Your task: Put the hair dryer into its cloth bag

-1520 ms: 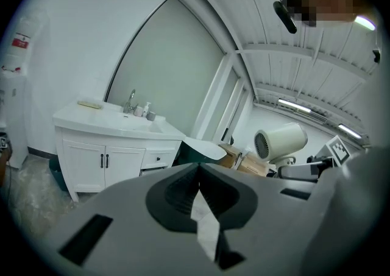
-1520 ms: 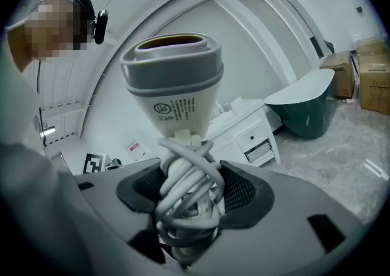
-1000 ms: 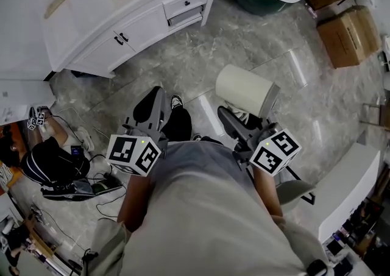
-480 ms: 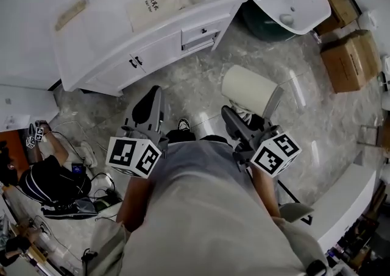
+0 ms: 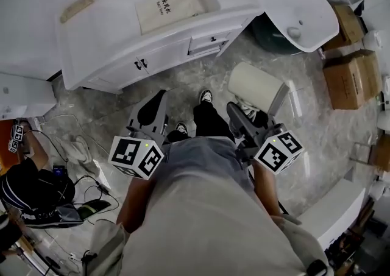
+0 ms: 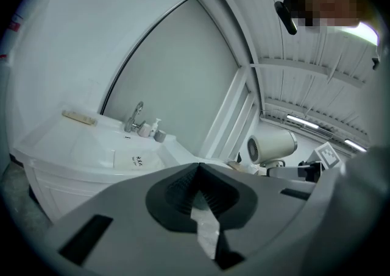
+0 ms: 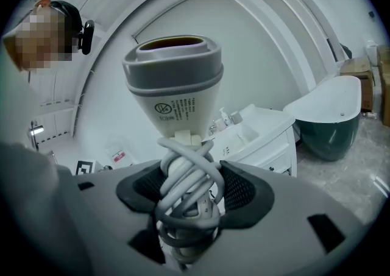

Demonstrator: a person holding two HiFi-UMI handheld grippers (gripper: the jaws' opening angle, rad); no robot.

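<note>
Far off to the left of the left claw [image 6: 198, 170], a seated person [image 5: 27, 186] is bending over cables on the marble floor. The left claw itself is pinched fully closed with nothing between its jaws, pointing roughly level toward a white vanity [image 5: 91, 43]. Ahead of that claw and beyond its tips, the cream cloth bag [image 5: 166, 7] is lying flat in the vanity's basin, just in front of the faucet [image 6: 135, 116], well apart from both claws and with no claw touching it. Just to the right, the right claw [image 7: 190, 174] is clamping the hair dryer [image 7: 173, 86] by its handle, where the grey cord [image 7: 186, 192] is wrapped in loops; the dryer's barrel is standing up above the jaws. Further right of that claw, a white freestanding tub [image 5: 298, 7] and cardboard boxes [image 5: 350, 77] are sitting on the floor. Judging by this, the dryer is already in hand, but the bag is not yet reached, opened or filled, so most of the task is left.
</note>
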